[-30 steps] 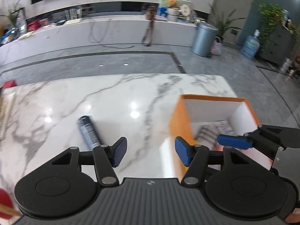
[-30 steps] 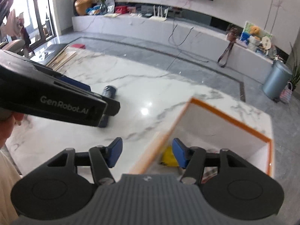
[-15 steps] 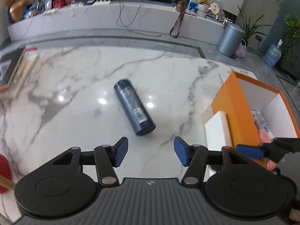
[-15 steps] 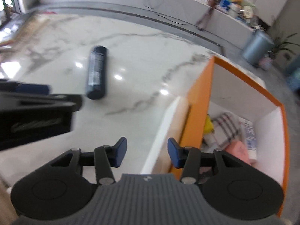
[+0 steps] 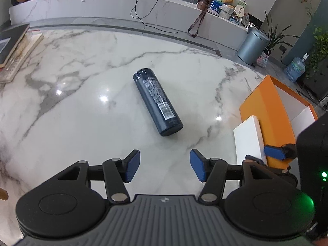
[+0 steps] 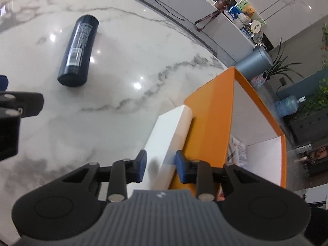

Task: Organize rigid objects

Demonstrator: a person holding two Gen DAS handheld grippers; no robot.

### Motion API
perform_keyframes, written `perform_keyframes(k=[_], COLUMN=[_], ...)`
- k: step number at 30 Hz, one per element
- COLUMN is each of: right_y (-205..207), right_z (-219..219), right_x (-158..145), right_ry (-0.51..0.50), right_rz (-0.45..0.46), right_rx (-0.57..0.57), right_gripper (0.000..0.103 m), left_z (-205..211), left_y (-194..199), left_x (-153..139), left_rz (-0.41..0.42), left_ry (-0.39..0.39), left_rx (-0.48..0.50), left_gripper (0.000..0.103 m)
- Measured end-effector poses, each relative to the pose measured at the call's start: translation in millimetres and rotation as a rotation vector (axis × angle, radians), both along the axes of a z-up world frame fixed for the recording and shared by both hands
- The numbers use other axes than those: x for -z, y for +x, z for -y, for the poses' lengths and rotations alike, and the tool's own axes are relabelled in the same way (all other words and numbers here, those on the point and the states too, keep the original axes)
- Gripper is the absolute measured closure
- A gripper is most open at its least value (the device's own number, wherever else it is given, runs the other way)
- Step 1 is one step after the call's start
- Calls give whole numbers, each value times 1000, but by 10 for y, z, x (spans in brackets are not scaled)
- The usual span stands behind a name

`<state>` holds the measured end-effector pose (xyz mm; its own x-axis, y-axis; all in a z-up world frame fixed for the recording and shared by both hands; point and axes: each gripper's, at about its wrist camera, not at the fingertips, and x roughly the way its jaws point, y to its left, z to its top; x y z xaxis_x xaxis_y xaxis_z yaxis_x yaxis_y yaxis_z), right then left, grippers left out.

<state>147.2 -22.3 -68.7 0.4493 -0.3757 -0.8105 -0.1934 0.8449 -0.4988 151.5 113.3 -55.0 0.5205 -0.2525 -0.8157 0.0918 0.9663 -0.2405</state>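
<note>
1. So, the right gripper is down around the near end of a flat white box that lies on the table, just beside the outer wall of the orange box. The blue pads sit on either side of the white box, narrowed close to it. Looks like they're about to clamp or just have, but I can't tell if they're really biting yet.
2. The left gripper is wide open and holds nothing. It hangs over the table, aimed at the dark blue bottle, which lies on its side out in the middle, well apart from the orange box.
3. The orange box already has a few things inside, packets by the look of it, hard to make out.
4. My read: the step in hand is grabbing the white box to lift it into the orange box. Next move needs a firm squeeze, then a lift high enough to clear the orange wall.
5. The bottle probably goes after; it's round, so it could roll if nudged.
</note>
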Motion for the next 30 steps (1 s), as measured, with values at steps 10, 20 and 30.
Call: perform_keyframes(k=[10,20,30], right_y=[73,181,338], right_z=[-305,-296,-196], right_x=[-42,48,199], right_ry=[53,182,177], right_rz=[-3,-49,-102], right_rx=[-60,8,111], right_gripper=[96,55,41], left_z=[-101,-242,-311], left_y=[28,47,69], left_x=[110,155,173], left_rz=[-28,-45,-41], left_ry=[-48,-100,-131], left_rx=[7,-28,-58], left_gripper=[36,37,37])
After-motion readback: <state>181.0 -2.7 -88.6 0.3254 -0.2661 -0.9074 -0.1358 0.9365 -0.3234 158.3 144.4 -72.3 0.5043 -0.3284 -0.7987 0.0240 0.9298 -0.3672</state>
